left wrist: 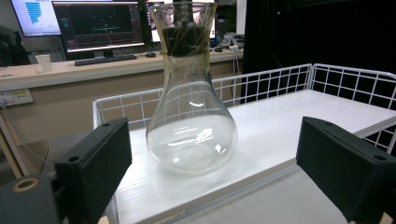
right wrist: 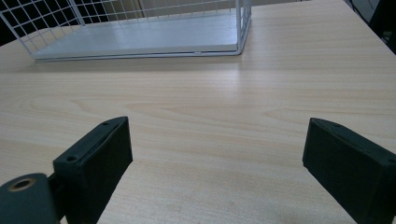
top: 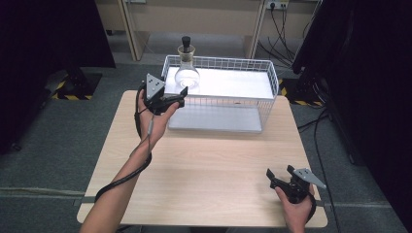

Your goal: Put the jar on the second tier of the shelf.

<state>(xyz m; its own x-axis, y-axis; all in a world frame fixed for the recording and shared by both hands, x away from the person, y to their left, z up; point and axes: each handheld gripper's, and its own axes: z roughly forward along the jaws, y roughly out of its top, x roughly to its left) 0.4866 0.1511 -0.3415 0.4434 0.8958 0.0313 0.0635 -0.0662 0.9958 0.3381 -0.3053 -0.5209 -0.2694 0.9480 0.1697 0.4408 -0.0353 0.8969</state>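
Behind flask [left wrist: 191, 112], left gripper view alone shows monitors [left wrist: 98, 23]; both grippers' fingers [left wrist: 95, 163] apart, nothing held.

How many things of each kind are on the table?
Flask: 1
Basket: 1
Shelf in the basket: 1
Total: 3
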